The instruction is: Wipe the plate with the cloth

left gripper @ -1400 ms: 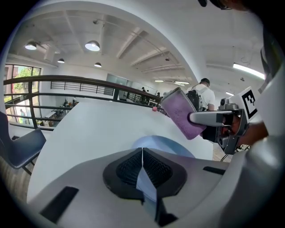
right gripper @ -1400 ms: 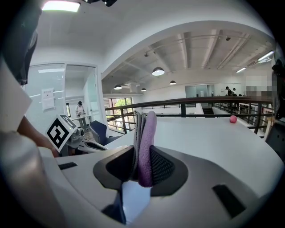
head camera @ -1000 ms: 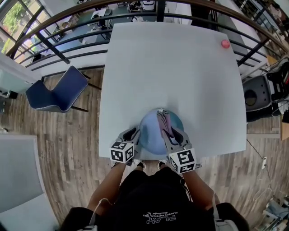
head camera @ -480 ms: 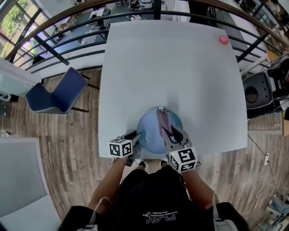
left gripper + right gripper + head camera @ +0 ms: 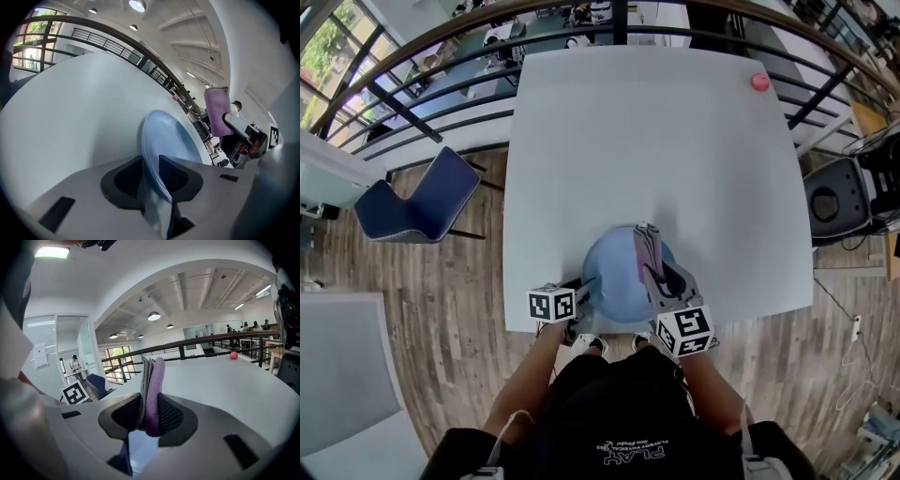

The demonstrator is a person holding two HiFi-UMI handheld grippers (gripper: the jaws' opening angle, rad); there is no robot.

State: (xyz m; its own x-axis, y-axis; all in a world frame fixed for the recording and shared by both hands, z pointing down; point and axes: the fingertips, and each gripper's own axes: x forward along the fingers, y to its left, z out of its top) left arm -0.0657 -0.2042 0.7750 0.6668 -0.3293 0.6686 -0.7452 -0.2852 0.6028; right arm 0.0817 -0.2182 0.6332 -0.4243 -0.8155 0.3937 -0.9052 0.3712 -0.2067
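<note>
The pale blue plate sits at the near edge of the white tabletop, right in front of the person. The left gripper has the plate's rim between its fingers, which have just been closing and now pinch it. The right gripper holds a folded purple-and-grey cloth tight in its fingers, the cloth reaching out over the plate's right side.

Left gripper, fingers just closing on plate; right gripper tight on cloth.
</note>
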